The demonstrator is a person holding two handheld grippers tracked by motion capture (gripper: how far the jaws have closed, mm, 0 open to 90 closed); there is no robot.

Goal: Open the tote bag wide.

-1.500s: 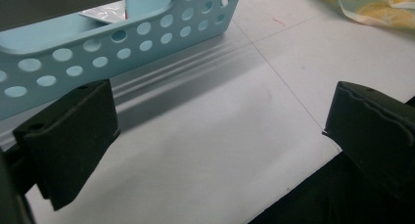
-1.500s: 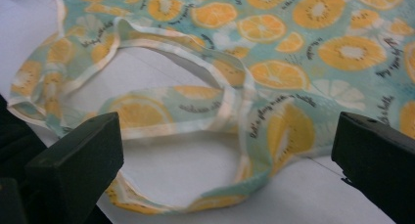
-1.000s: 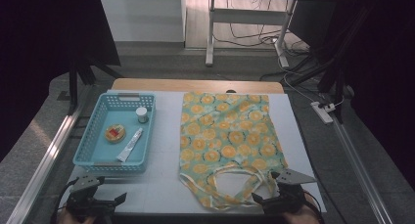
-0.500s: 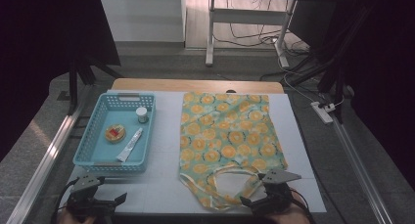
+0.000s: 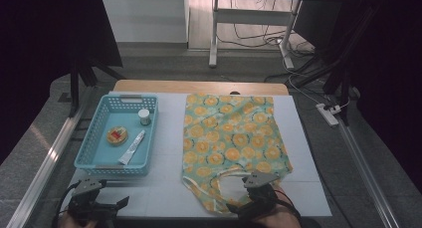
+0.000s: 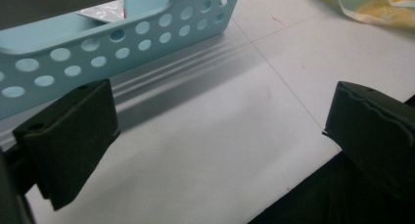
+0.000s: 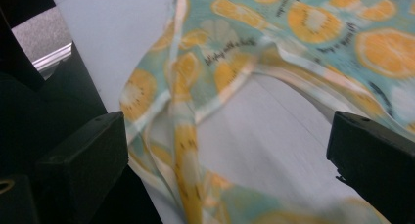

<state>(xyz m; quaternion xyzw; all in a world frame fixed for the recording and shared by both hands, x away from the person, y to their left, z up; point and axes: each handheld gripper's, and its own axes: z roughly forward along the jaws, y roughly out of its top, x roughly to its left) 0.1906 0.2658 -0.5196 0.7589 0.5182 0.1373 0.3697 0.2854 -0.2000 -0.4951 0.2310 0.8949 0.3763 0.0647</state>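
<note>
Over on the left, the left gripper [image 5: 107, 204] sits low at the table's near edge, jaws spread wide with nothing between them — just bare white table [image 6: 205, 150] — and the perforated blue basket [image 5: 89, 148] right ahead. In that basket: a small round tin [image 5: 117, 135], a white tube [image 5: 132, 147] and a little white jar [image 5: 144, 117]. Moving right, the orange-slice tote bag [image 5: 229, 138] lies flat on the table, its handles [image 7: 186, 136] toward the near edge. The right gripper [image 7: 230, 150] hovers above those handles — jaws wide apart, gripping nothing, the strap loop lying between them.
</note>
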